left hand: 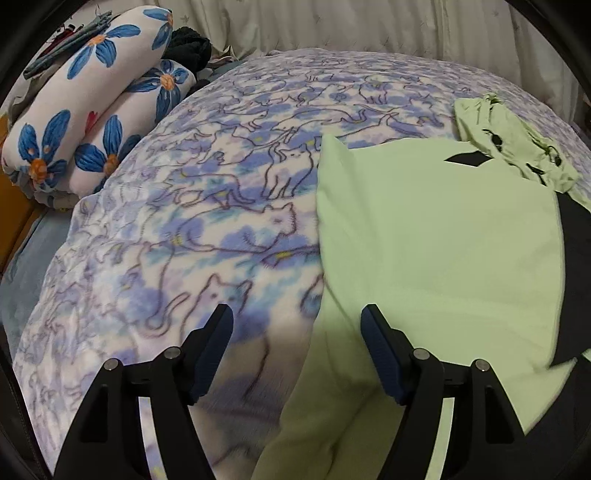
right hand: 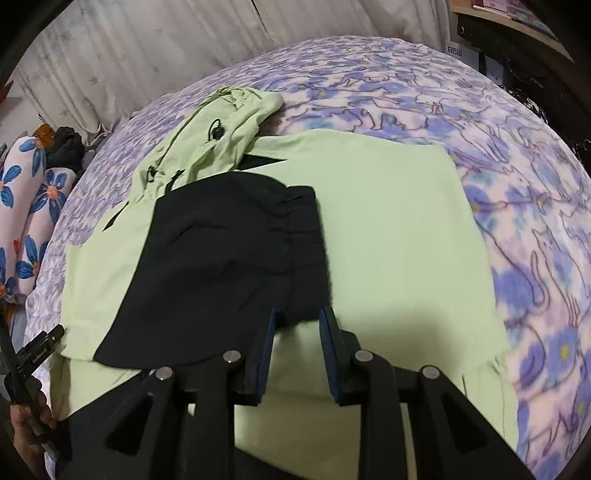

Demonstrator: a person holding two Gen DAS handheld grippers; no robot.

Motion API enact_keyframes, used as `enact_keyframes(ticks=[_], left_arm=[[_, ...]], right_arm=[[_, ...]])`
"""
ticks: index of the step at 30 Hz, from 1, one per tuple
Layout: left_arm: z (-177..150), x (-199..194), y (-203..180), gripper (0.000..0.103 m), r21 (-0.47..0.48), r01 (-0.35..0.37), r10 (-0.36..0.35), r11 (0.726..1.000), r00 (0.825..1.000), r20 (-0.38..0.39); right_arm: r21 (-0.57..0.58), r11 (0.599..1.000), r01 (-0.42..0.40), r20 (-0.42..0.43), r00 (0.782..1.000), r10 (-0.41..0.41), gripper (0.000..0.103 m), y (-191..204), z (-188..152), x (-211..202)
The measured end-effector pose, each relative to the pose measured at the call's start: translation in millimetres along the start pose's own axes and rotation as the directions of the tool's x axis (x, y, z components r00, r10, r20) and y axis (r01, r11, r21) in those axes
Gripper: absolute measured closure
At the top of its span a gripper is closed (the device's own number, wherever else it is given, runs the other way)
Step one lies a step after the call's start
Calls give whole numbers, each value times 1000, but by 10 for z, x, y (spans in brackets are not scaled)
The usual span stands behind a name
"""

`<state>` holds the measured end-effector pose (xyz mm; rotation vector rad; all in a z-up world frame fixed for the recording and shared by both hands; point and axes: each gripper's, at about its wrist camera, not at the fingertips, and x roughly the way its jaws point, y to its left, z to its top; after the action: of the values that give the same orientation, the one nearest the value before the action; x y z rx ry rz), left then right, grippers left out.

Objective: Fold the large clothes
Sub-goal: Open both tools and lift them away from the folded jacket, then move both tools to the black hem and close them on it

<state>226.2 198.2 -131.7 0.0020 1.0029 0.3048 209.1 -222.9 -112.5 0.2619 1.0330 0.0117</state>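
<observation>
A: Lying flat on the cat-print blanket (right hand: 517, 155), the green jacket (right hand: 388, 229) fills the centre of the right wrist view, hood (right hand: 229, 122) bunched toward the upper left of the frame.

B: And the black sleeve (right hand: 221, 258)?

A: Folded across the jacket's body, left of centre, its gathered cuff end reaching down to the right gripper (right hand: 296, 314). The jaws stand partly open, with the sleeve's lower edge just at the fingertips. Whether the pads touch the cloth, I cannot tell.

B: The left gripper (left hand: 297, 314)?

A: In the left wrist view its jaws stand wide, with nothing between them. They hang over the jacket's left edge, where green cloth meets blanket, at the lower centre of the frame. The jacket (left hand: 436, 240) takes the right half there, the hood (left hand: 513, 144) at the upper right.

B: Any writing?

A: A white label (right hand: 455, 50) at the upper right of the right wrist view carries dark characters, mirrored or too small to read. The left gripper's body shows at the lower left edge of that view, held by a hand (right hand: 29, 421), with small white lettering I cannot make out.

B: Anything else?

A: A rolled quilt (left hand: 92, 110) with blue flowers sits at the upper left of the left wrist view, and a pale curtain (left hand: 369, 26) runs along the top.
</observation>
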Motion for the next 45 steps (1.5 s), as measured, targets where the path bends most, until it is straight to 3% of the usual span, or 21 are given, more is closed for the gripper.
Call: enact_keyframes(ticks=[2, 3, 6, 14, 18, 22, 26, 38, 45], left_arm=[[-47, -157, 65, 29, 2, 12, -12, 1000, 1000, 6], [-74, -243, 103, 27, 1, 20, -21, 1000, 1000, 12], [-151, -452, 214, 18, -17, 40, -40, 999, 999, 18], [-402, -819, 388, 15, -56, 91, -91, 994, 996, -5], [-575, -1039, 424, 1, -33, 94, -94, 995, 996, 12], [-710, -1278, 503, 1, -19, 109, -109, 994, 994, 29], [-828, -1517, 611, 1, -27, 133, -131, 991, 990, 53], [-1165, -2027, 785, 1, -85, 238, -232, 967, 970, 79], [-1464, -2090, 818, 1, -81, 225, -221, 971, 973, 63]], right_arm=[[-7, 1000, -4, 7, 1000, 4, 60, 33, -38, -108], [-16, 1000, -3, 23, 1000, 4, 58, 54, -69, -196], [-44, 999, 9, 47, 999, -7, 57, 106, -129, -376], [-70, 997, 30, 72, 997, -25, 57, 185, -296, -702], [-92, 995, 38, 79, 996, -31, 57, 219, -455, -854], [-99, 993, 60, 101, 994, -50, 56, 217, -602, -1011], [-92, 994, 56, 117, 992, -45, 45, 193, -751, -1172], [-89, 996, 22, 184, 983, -6, 45, 153, -1115, -1694], [-107, 994, 7, 211, 977, 16, 44, 142, -1405, -1901]])
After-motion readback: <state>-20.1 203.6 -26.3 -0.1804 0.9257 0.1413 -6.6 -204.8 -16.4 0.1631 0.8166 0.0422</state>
